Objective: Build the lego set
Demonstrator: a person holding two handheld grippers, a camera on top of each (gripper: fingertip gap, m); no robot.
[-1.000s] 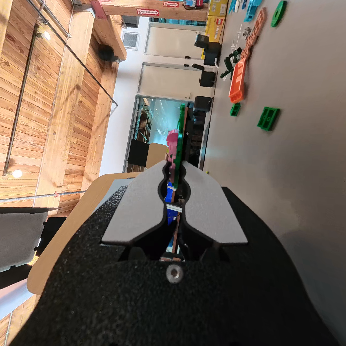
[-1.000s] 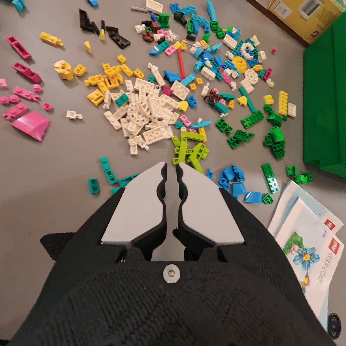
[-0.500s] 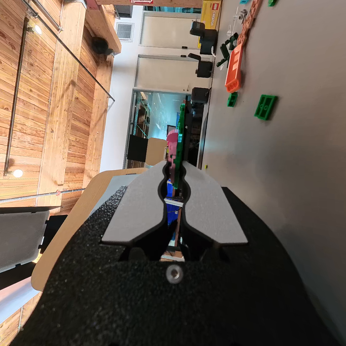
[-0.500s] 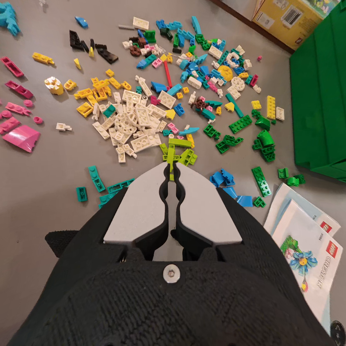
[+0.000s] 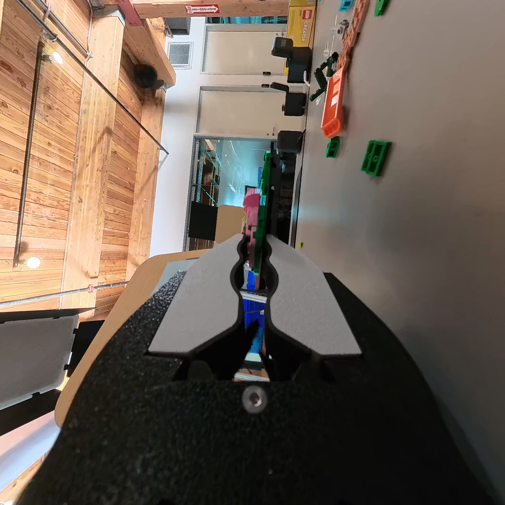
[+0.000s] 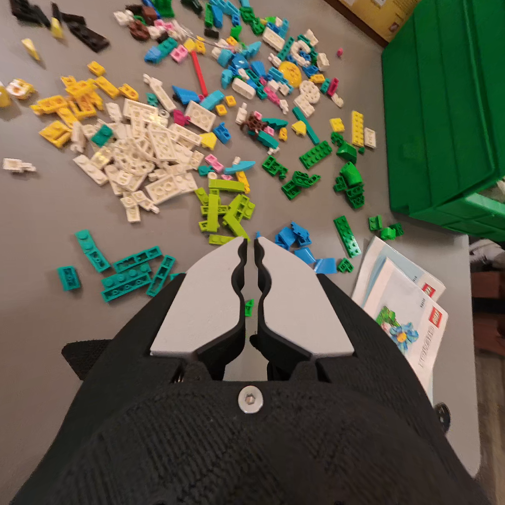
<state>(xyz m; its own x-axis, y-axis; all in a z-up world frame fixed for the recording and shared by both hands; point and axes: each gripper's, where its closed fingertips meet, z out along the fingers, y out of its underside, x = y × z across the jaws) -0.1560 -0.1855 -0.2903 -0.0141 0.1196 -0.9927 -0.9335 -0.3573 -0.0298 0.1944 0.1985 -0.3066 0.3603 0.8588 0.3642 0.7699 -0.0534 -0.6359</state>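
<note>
My left gripper is shut on a flat green plate assembly with pink pieces on one side. It is held edge-on above the grey table. My right gripper is shut to a narrow slit, with nothing seen between its tips. It hovers just short of a pile of lime green pieces. A small green piece shows through the slit lower down. White plates, teal plates and blue pieces lie around the lime pile.
A green bin stands at the right and instruction booklets lie at the table's right edge. Yellow pieces and dark green pieces are scattered about. An orange piece and a green plate lie near the left gripper. The grippers' ends are close to 50 cm from one another.
My right gripper has closed from a wider gap and moved nearer the lime green pile. My left gripper still holds the green and pink assembly, and its view has shifted slightly.
</note>
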